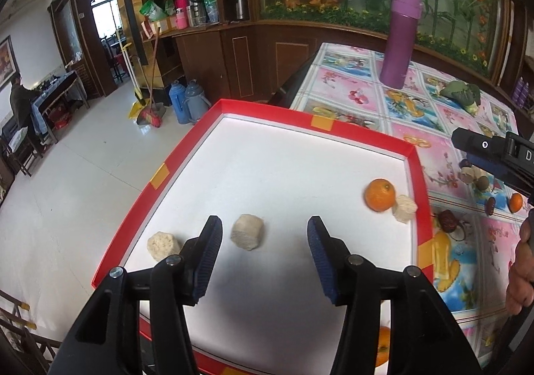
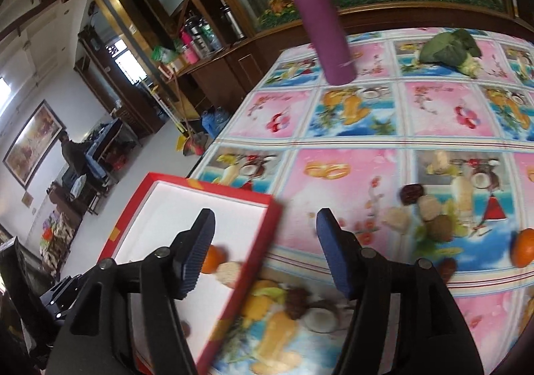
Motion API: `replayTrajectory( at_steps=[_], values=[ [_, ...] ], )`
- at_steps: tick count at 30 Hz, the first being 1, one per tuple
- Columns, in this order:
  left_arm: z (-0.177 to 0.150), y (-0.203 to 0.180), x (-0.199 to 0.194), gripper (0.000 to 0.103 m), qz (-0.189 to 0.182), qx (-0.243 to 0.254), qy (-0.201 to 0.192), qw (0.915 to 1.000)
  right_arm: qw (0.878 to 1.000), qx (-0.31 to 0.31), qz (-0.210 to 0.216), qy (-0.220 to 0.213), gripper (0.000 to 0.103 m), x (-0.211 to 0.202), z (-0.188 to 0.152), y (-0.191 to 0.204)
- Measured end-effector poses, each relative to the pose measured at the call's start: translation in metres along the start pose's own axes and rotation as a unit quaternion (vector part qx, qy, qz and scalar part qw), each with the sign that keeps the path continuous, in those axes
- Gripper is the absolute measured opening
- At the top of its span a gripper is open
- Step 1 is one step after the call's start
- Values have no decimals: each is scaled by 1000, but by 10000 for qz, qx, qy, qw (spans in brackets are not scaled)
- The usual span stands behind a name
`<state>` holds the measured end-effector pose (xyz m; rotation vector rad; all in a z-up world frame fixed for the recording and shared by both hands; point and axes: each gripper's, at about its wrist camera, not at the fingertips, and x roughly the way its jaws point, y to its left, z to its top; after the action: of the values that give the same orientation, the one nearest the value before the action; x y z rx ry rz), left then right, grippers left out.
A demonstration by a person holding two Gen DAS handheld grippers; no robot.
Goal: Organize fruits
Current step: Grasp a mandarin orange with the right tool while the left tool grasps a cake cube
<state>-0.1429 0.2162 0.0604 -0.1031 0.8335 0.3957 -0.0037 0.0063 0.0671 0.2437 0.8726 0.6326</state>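
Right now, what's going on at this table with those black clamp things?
A person is sorting fruit into a red-rimmed tray with two handheld tools. The left tool hovers open over the tray, holding nothing; a pale chunk lies between its fingers. An orange and two more pale pieces already sit inside. The right tool, also open and empty, hangs over the tablecloth, where more fruit waits.
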Motion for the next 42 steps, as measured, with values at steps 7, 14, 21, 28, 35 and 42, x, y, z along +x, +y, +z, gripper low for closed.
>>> replayTrajectory(
  at_steps=[7,14,21,28,35,42],
  values=[
    [10,-49,-11,53,-326,588,-96,9977,9980,331,-486,-238,65,-44,9,-70],
    [30,-119,-11,54,-765,1257,-286,9887,9914,682,-1062,-340,65,-90,8,-135],
    [36,-186,22,54,-1296,1727,-44,9764,9853,948,-1409,-179,65,-108,2,-177],
    [36,-222,46,54,-1554,1987,144,9676,9866,832,-1396,139,64,-96,0,-175],
    [39,-239,61,54,-1694,2038,318,9637,9817,955,-1587,444,64,-86,-4,-181],
    [40,-243,77,48,-1917,1879,596,9615,9807,935,-1611,588,64,-82,-6,-182]
  ],
)
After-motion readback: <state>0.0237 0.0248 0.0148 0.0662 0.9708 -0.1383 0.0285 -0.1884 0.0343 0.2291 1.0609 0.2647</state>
